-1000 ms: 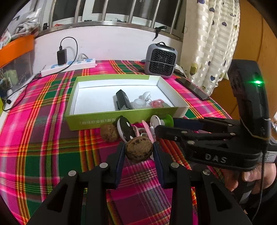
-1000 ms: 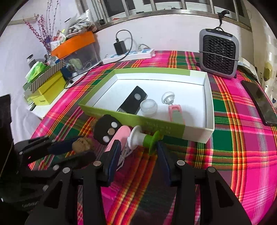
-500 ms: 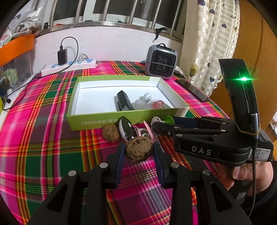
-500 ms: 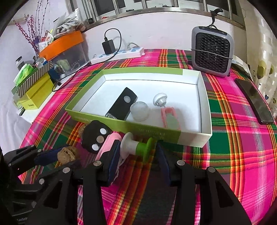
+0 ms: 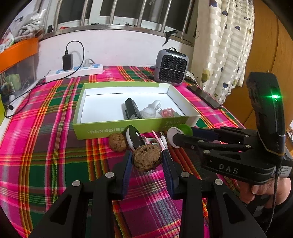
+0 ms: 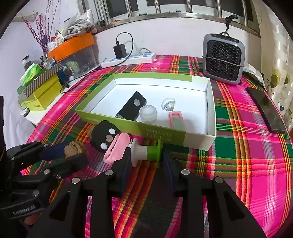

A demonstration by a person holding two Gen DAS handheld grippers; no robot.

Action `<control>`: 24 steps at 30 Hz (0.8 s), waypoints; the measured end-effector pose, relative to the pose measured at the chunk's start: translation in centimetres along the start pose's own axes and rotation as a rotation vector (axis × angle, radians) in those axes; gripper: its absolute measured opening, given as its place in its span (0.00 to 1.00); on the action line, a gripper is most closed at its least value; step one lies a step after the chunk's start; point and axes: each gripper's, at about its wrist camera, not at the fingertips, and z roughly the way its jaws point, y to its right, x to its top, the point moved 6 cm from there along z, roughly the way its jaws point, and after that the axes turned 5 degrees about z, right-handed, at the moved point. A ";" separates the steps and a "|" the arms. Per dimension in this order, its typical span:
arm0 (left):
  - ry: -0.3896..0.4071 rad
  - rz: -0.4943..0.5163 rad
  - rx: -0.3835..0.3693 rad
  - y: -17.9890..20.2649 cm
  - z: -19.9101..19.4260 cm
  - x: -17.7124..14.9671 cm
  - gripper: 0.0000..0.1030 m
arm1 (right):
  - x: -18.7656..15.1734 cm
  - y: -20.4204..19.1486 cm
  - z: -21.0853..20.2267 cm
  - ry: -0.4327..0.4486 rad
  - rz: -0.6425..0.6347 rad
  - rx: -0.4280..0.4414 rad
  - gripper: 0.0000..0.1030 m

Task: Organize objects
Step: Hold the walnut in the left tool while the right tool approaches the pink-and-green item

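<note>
My right tool (image 6: 145,155) is closing on the spool (image 6: 146,152), long axis lying across its jaws, while left tool (image 5: 146,161) grips a walnut (image 5: 147,157) near the box (image 5: 128,129).

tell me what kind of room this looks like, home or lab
Most likely a lived-in home, not a lab: a table under a plaid tablecloth pushed against a barred window, a heart-print curtain beside it, and household clutter such as a power strip and a small desk heater.
</note>
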 end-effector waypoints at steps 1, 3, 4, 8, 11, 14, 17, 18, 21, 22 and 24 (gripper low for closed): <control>0.001 0.000 0.001 0.1 -0.1 0.0 0.30 | 0.0 0.0 -0.1 0.004 -0.002 0.001 0.34; 0.004 -0.001 0.002 0.2 -0.2 0.1 0.30 | -0.1 0.0 -0.6 0.016 -0.004 0.011 0.33; 0.005 0.000 0.003 0.3 -0.2 0.1 0.30 | -0.1 0.0 -0.9 0.022 -0.004 0.014 0.33; 0.009 -0.002 0.007 0.6 -0.3 0.3 0.30 | -0.2 0.0 -1.6 0.039 -0.008 0.025 0.34; 0.010 -0.005 0.011 0.9 -0.3 0.5 0.30 | -0.3 0.0 -1.9 0.045 -0.013 0.030 0.34; 0.009 -0.005 0.014 1.0 -0.2 0.6 0.30 | -0.4 0.0 -2.2 0.050 -0.018 0.035 0.34; 0.009 -0.003 0.014 1.1 -0.2 0.6 0.30 | -0.4 0.0 -2.5 0.055 -0.025 0.043 0.33; 0.009 -0.001 0.016 1.2 -0.2 0.7 0.30 | -0.4 0.0 -2.6 0.058 -0.027 0.047 0.34; 0.010 0.001 0.019 1.4 -0.2 1.0 0.30 | -0.4 0.0 -2.9 0.065 -0.030 0.051 0.33; 0.010 0.002 0.020 1.5 -0.1 1.1 0.30 | -0.3 0.0 -3.0 0.067 -0.032 0.051 0.33; 0.010 0.003 0.021 1.6 -0.1 1.3 0.30 | -0.2 0.1 -3.2 0.073 -0.034 0.054 0.34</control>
